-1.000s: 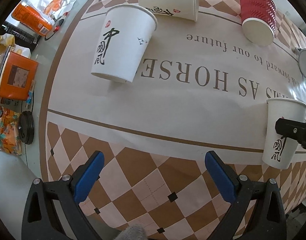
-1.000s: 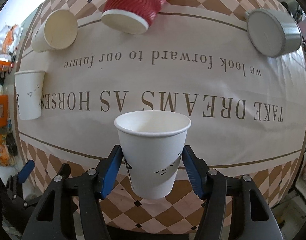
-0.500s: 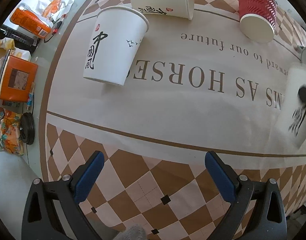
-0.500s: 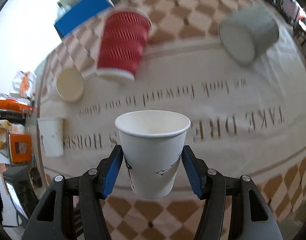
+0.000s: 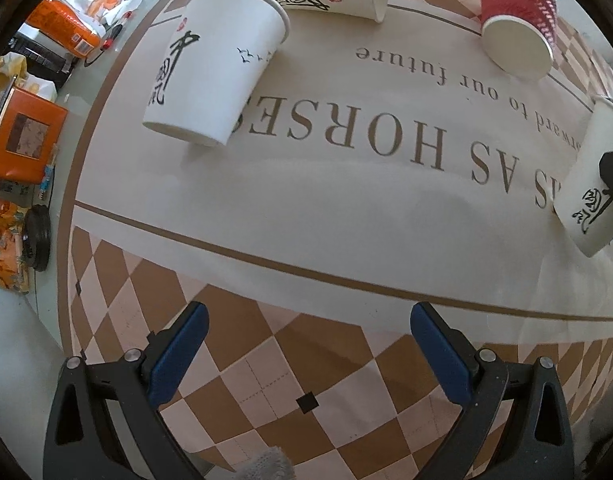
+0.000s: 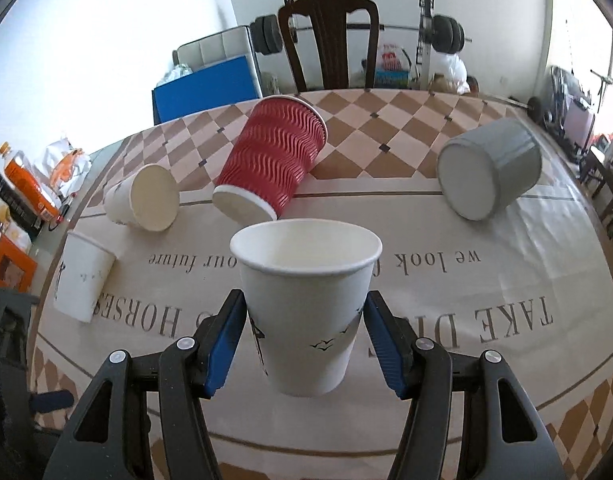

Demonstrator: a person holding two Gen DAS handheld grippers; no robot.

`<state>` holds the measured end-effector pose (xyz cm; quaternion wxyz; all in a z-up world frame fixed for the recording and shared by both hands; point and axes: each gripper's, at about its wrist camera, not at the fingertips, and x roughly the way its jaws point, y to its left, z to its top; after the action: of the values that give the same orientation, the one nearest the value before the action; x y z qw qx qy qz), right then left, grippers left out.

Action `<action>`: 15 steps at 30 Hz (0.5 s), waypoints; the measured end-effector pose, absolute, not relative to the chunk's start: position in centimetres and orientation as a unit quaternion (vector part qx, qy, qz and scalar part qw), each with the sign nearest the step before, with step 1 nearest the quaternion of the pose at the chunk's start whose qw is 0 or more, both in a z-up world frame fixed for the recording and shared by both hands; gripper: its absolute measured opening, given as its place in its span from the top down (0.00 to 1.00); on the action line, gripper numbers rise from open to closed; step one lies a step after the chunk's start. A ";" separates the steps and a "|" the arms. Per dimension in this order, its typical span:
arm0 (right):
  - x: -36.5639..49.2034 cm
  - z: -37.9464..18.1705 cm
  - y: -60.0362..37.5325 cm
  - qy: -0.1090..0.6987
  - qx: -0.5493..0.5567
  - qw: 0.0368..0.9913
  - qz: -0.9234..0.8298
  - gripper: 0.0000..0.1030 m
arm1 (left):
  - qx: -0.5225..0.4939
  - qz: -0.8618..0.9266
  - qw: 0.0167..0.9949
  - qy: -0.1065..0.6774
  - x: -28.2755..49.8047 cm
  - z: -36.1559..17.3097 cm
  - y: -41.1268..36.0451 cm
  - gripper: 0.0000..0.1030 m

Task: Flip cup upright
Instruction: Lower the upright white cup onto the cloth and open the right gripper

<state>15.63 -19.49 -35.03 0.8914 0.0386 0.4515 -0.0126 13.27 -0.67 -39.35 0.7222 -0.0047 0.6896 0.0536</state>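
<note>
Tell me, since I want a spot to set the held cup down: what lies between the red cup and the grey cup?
In the right wrist view, nothing stands between the red cup and the grey cup: only bare checkered tablecloth.

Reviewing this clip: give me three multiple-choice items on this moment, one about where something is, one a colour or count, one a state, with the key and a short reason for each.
1. Where is the grey cup?
A. on its side at the right of the table
B. between the left gripper's jaws
C. stacked in the red cup

2. How many cups in the right wrist view are ribbed red?
A. none
B. one
C. three

3. What state is the right gripper in?
A. open and empty
B. shut on the white paper cup, mouth up
C. shut on the red cup

Key:
1 A, it lies tipped over with its base toward the camera.
2 B, only the red cup is red; the others are white or grey.
3 B, the blue pads press both sides of the white paper cup, whose rim faces up; the left gripper is open and empty.
</note>
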 end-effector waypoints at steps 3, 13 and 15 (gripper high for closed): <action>14.0 -35.0 -19.3 0.446 0.032 0.894 -0.018 0.38 | 0.005 0.048 0.725 0.687 12.7 -39.6 -1.0 0.00; 10.6 -34.7 -19.3 0.475 0.027 0.878 -0.048 0.21 | 0.018 0.037 0.748 0.663 10.2 -37.4 -0.1 0.00; 9.9 -34.0 -19.5 0.475 0.031 0.878 -0.053 0.19 | 0.020 0.032 0.756 0.653 9.6 -36.0 -0.1 0.00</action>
<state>9.91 -19.53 -33.98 0.8776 0.0305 0.4754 -0.0531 9.63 -0.10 -36.00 0.7560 0.0204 0.6535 0.0324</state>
